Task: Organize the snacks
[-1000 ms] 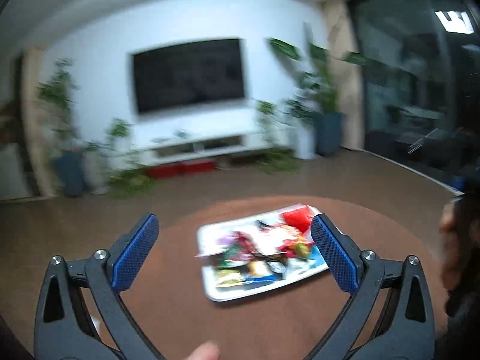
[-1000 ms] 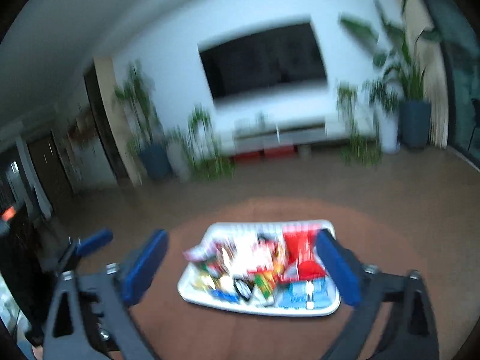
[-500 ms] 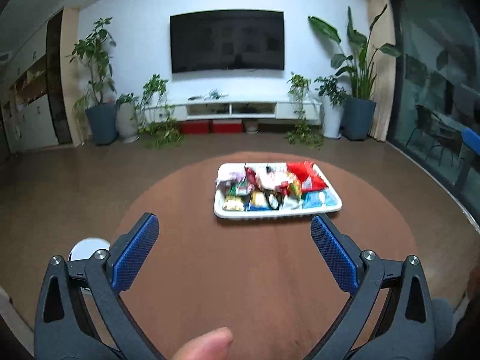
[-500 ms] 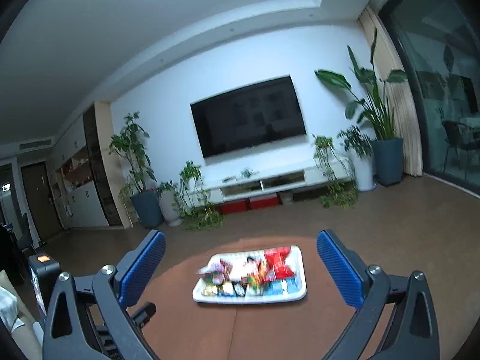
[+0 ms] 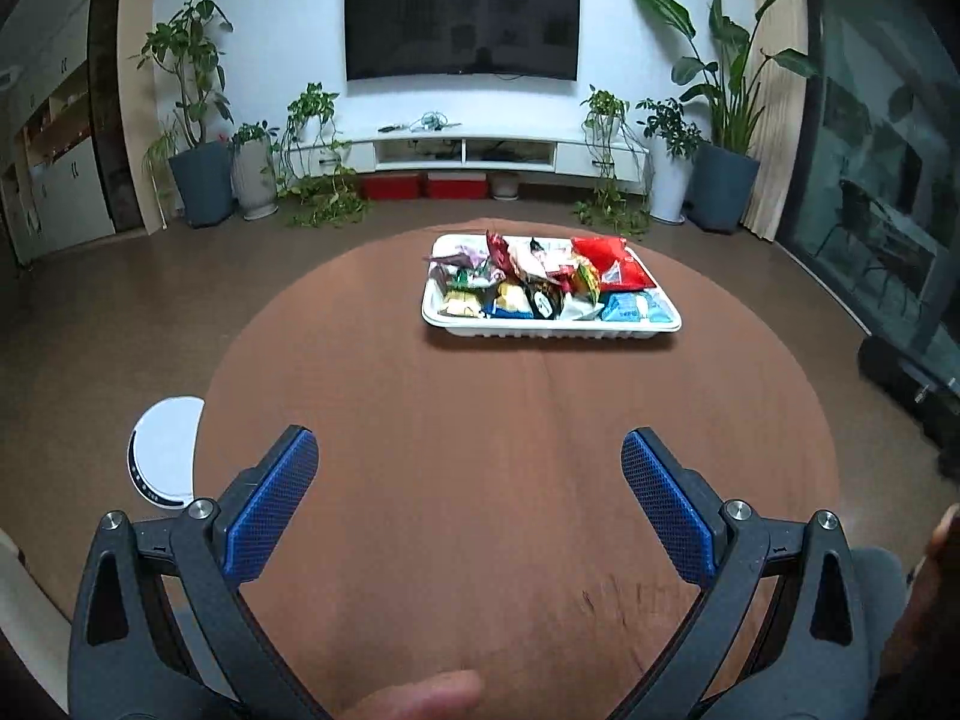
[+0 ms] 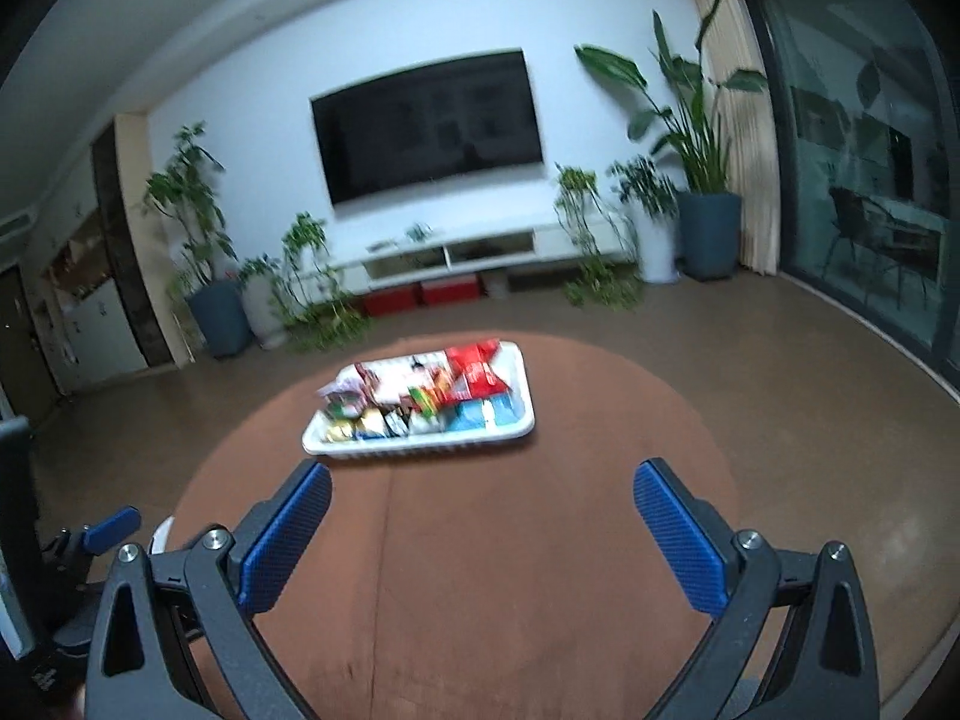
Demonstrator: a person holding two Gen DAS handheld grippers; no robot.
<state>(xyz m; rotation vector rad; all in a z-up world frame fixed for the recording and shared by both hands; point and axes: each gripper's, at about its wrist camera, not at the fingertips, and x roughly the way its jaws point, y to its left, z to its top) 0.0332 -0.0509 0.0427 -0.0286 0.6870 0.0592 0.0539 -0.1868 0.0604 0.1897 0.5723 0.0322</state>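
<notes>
A white tray [image 5: 549, 329] full of mixed snack packets stands on the far half of a round brown table [image 5: 510, 450]. A red bag [image 5: 612, 264] lies at its back right, a light blue packet [image 5: 636, 307] at its front right. My left gripper [image 5: 469, 468] is open and empty, well short of the tray. My right gripper [image 6: 482, 498] is open and empty, also short of the tray [image 6: 420, 447]. The left gripper's blue tip [image 6: 111, 525] shows at the right wrist view's left edge.
A white round object [image 5: 165, 450] sits on the floor left of the table. A TV [image 5: 461, 18], a white low cabinet [image 5: 468, 150] and potted plants [image 5: 198, 120] line the far wall. Glass doors [image 5: 882, 180] stand at the right.
Both grippers have pulled back and steadied; the tray now sits farther off and the views are sharper. Both jaws stay open.
</notes>
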